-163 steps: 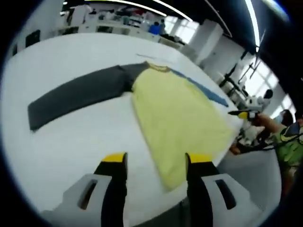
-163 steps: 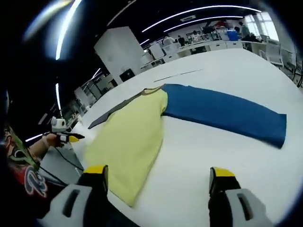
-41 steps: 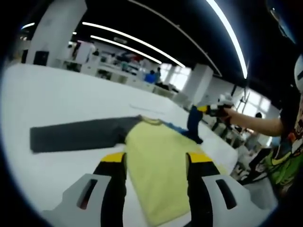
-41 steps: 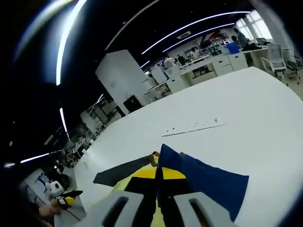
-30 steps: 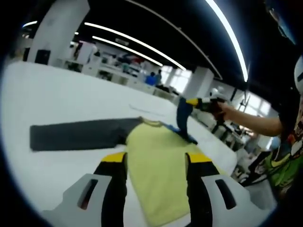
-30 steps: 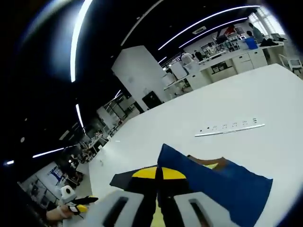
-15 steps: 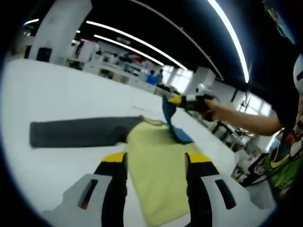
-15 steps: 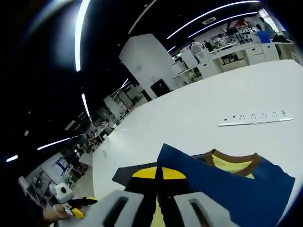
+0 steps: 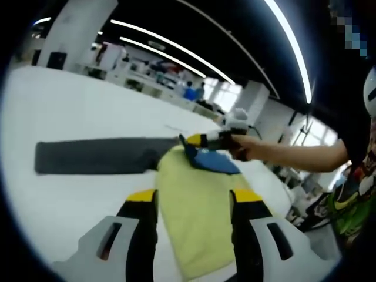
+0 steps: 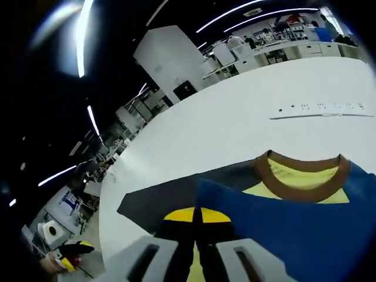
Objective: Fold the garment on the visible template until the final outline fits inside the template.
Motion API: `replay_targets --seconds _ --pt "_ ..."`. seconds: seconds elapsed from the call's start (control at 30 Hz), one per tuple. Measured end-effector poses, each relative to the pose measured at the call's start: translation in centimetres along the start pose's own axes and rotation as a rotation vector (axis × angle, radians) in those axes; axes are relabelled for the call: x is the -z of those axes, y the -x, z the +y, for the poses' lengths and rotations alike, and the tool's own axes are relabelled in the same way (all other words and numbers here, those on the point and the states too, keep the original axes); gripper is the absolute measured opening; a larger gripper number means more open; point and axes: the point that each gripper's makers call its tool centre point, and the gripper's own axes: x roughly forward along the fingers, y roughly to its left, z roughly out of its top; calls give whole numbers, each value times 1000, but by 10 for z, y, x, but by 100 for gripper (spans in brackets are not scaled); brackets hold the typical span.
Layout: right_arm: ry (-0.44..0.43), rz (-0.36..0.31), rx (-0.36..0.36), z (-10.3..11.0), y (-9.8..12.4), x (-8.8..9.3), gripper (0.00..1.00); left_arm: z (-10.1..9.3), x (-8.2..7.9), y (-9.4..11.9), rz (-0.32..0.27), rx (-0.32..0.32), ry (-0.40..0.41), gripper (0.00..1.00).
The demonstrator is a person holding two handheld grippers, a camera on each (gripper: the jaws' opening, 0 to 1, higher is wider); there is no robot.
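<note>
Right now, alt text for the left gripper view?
The right hand-held gripper, held in a person's hand, is shut on the blue sleeve, folded over the yellow shirt body on a white table. The grey sleeve lies flat; the left hand-held gripper hovers open.

You have nothing legible here: the white strip (image 10: 320, 109) on the table (image 10: 235, 135) carries dark marks too small to read.
</note>
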Motion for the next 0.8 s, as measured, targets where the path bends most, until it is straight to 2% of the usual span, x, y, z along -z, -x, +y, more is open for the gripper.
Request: replay_targets --seconds 0.23,0.57,0.63,0.67,0.7,0.8 --pt "-7 31 5 0 -18 11 0 6 -1 1 -7 -12 11 45" --pt "-4 49 18 -7 -27 17 0 8 -2 1 -19 -19 15 45" --pt "37 55 15 -7 -29 19 0 8 -2 1 -20 -20 17 45" --pt "101 42 2 -6 -30 17 0 9 -2 1 -20 -21 17 45" --pt "125 42 2 -6 -31 17 0 9 -2 1 -20 -22 16 45" --pt "165 49 -5 -7 -32 16 11 9 -2 1 -20 -23 15 45"
